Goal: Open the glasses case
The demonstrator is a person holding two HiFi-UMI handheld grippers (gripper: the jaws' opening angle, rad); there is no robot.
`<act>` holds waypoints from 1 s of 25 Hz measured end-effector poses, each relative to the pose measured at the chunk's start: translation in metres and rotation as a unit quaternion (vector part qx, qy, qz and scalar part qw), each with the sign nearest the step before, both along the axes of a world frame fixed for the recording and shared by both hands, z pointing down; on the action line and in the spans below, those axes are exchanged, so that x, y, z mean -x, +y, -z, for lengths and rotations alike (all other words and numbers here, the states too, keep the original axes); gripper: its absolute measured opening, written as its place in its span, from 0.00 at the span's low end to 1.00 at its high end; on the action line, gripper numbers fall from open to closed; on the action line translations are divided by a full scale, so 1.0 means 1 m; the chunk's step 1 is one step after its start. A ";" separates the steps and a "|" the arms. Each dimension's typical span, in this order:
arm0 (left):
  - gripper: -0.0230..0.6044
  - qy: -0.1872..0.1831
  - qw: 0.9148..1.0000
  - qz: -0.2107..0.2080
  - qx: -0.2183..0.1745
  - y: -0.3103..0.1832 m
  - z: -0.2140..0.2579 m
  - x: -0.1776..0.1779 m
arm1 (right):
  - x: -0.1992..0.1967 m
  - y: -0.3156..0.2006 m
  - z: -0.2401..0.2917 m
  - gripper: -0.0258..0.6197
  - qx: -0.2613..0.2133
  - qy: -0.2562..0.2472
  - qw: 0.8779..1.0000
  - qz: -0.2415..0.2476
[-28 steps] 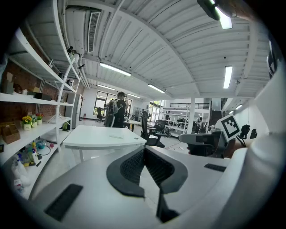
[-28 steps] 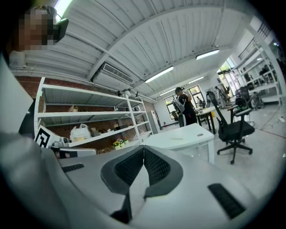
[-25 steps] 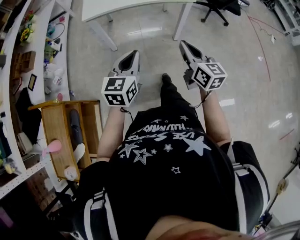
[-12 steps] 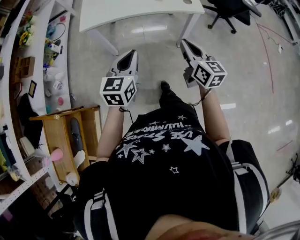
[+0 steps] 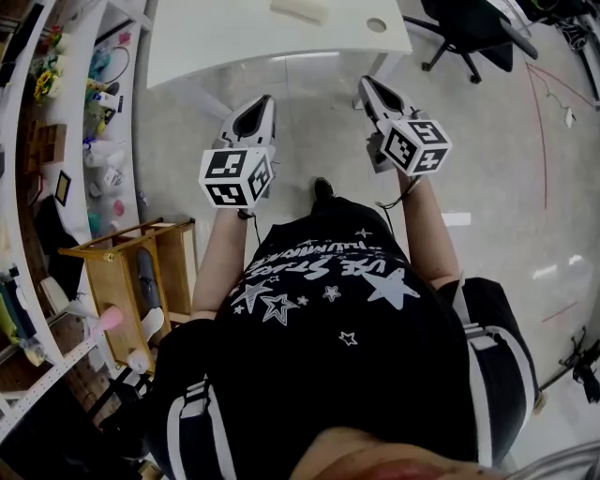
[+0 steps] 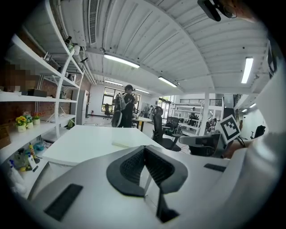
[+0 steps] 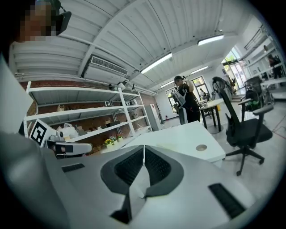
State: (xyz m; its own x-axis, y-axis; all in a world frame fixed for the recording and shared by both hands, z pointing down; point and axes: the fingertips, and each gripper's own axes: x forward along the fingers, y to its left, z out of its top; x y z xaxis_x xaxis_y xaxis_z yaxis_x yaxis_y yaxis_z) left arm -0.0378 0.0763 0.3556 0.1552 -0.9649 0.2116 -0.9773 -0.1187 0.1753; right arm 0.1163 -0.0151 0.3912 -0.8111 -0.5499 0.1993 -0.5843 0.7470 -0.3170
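A pale, flat oblong thing (image 5: 300, 9), perhaps the glasses case, lies on the white table (image 5: 234, 37) at the top of the head view. It shows small in the left gripper view (image 6: 127, 144). My left gripper (image 5: 265, 101) is held out over the floor just short of the table's near edge, jaws together and empty. Level with it, my right gripper (image 5: 366, 82) is shut too, with nothing in it. Both point at the table, as the left gripper (image 6: 144, 147) and right gripper (image 7: 143, 146) views show.
Shelving (image 5: 56, 112) full of small items runs along the left, with a wooden cart (image 5: 122, 272) beside it. A black office chair (image 5: 478, 28) stands right of the table. A person (image 6: 127, 105) stands far behind the table. The table has a round cable hole (image 5: 377, 24).
Both grippers have moved forward with the person toward the white table. The table has come further into the head view, and the pale thing on it has appeared.
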 end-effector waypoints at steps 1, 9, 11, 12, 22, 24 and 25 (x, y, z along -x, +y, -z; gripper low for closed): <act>0.06 0.001 1.000 0.002 0.000 -0.008 -0.001 -0.001 | 0.000 -0.008 -0.002 0.05 -0.004 0.006 1.000 0.003; 0.06 0.000 1.000 0.014 0.003 -0.061 -0.004 -0.010 | 0.006 -0.054 -0.012 0.05 -0.009 0.027 0.999 0.030; 0.06 -0.002 1.000 0.014 0.005 -0.067 -0.005 -0.008 | 0.010 -0.059 -0.014 0.05 -0.011 0.029 0.999 0.033; 0.06 -0.003 1.000 0.015 0.006 -0.071 -0.006 -0.006 | 0.012 -0.062 -0.015 0.05 -0.012 0.031 0.999 0.035; 0.06 0.007 1.000 0.001 0.006 -0.117 -0.025 0.022 | 0.040 -0.100 -0.039 0.05 -0.015 0.061 0.998 0.026; 0.06 0.005 1.000 -0.006 0.009 -0.131 -0.030 0.028 | 0.045 -0.111 -0.042 0.05 -0.014 0.067 0.997 0.020; 0.06 0.004 1.000 -0.010 0.010 -0.138 -0.032 0.032 | 0.048 -0.118 -0.043 0.05 -0.015 0.071 0.997 0.017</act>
